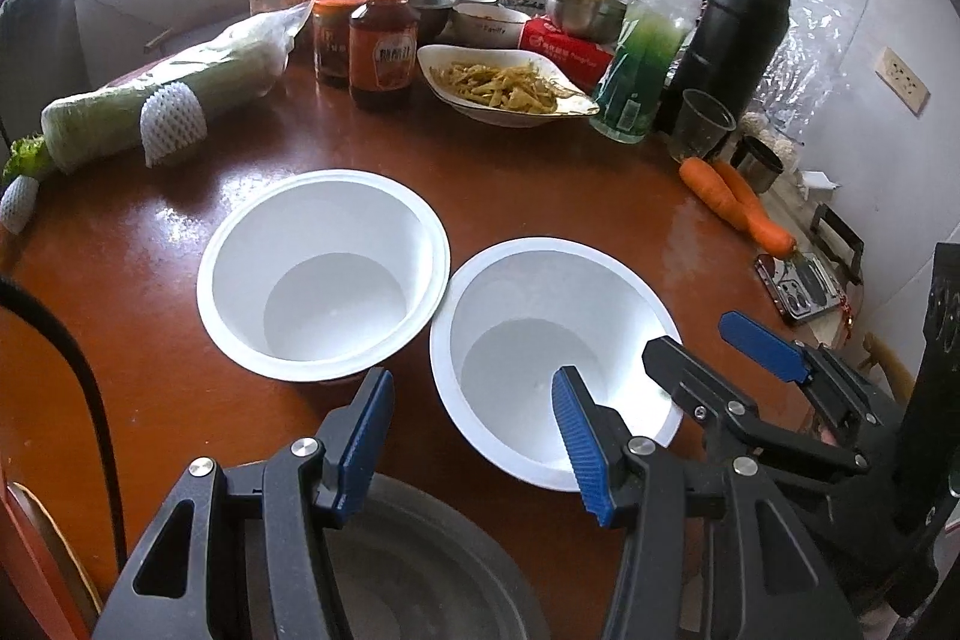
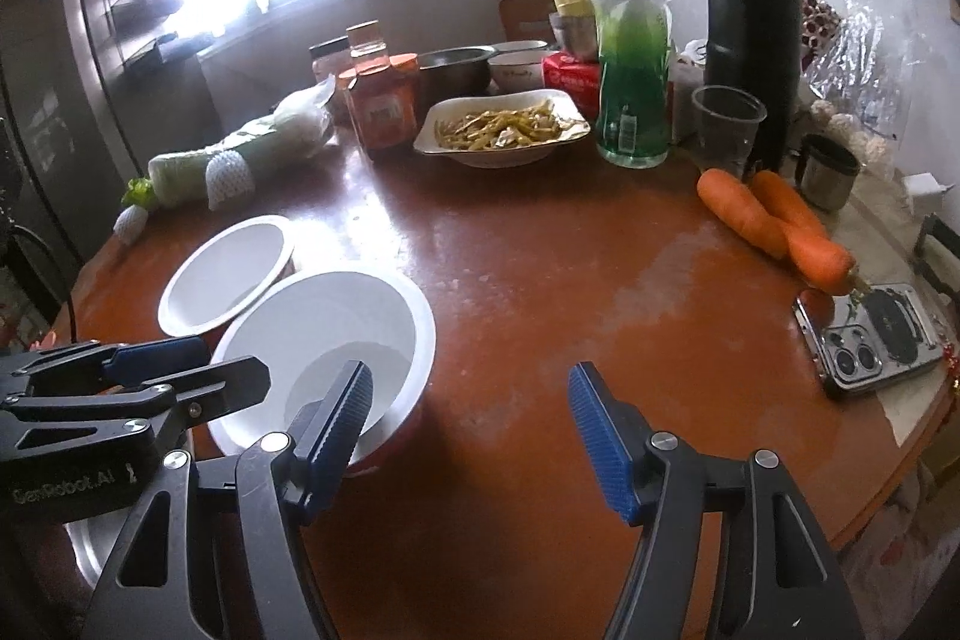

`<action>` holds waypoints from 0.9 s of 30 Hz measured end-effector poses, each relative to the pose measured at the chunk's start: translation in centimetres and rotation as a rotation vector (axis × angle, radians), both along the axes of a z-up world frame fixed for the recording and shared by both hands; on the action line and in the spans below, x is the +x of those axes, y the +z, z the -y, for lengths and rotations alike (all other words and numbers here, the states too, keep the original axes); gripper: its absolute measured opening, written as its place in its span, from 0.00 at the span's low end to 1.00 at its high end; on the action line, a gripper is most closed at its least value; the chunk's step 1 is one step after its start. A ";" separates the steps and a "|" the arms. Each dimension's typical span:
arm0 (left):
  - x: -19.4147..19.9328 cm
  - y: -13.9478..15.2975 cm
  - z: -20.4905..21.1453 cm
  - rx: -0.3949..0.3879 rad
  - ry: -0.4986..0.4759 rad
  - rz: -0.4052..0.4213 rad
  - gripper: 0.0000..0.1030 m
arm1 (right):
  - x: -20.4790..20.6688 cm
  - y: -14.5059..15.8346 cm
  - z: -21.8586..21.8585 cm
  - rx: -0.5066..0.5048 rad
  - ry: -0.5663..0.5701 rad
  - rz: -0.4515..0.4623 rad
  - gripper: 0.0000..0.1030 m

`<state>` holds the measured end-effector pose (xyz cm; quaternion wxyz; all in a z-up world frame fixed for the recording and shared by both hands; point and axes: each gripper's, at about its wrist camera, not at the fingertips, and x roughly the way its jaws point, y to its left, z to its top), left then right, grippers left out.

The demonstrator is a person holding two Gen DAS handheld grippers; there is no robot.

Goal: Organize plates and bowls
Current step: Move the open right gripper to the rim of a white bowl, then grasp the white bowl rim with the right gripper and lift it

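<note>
Two white bowls stand side by side on the brown round table (image 1: 540, 184). The left bowl (image 1: 324, 280) is empty and untouched. My left gripper (image 1: 471, 436) is open over the near-left rim of the right bowl (image 1: 540, 316), with one finger over its inside and the other outside. My right gripper (image 2: 471, 430) is also open and straddles the opposite rim of that bowl (image 2: 360, 316), which is red outside. Neither gripper's pads press on the rim. A grey metal plate (image 1: 420, 574) lies at the table's near edge under my left gripper.
A dish of cooked beans (image 1: 504, 85), sauce bottles (image 1: 384, 58), a green drink bottle (image 1: 645, 58), a black thermos (image 1: 738, 34) and a plastic cup (image 1: 699, 124) crowd the far side. Carrots (image 2: 774, 226) and a phone (image 2: 870, 346) lie right. A wrapped cabbage (image 1: 168, 106) lies left.
</note>
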<state>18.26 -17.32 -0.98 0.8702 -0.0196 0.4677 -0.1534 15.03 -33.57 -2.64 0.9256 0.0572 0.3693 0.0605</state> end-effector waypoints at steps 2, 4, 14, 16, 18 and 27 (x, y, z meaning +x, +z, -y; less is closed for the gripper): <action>0.2 -0.1 0.1 -0.001 0.002 -0.006 0.53 | 0.4 -0.2 0.1 0.009 0.006 -0.007 0.68; 0.4 -0.2 0.2 -0.004 -0.002 -0.011 0.53 | 0.7 -0.5 0.2 0.018 0.014 -0.012 0.66; 1.0 -1.4 1.1 -0.014 -0.025 -0.059 0.35 | 1.4 -1.1 -0.8 0.042 0.090 -0.020 0.31; 0.9 -1.5 1.3 -0.014 -0.034 -0.060 0.29 | 1.3 -1.1 -1.2 0.045 0.112 -0.022 0.23; 0.9 -1.5 1.3 -0.008 -0.032 -0.056 0.29 | 1.2 -1.0 -1.5 0.038 0.118 -0.018 0.20; 0.2 -0.3 1.0 -0.008 -0.026 -0.016 0.29 | 0.2 0.1 -1.8 0.046 0.116 0.005 0.19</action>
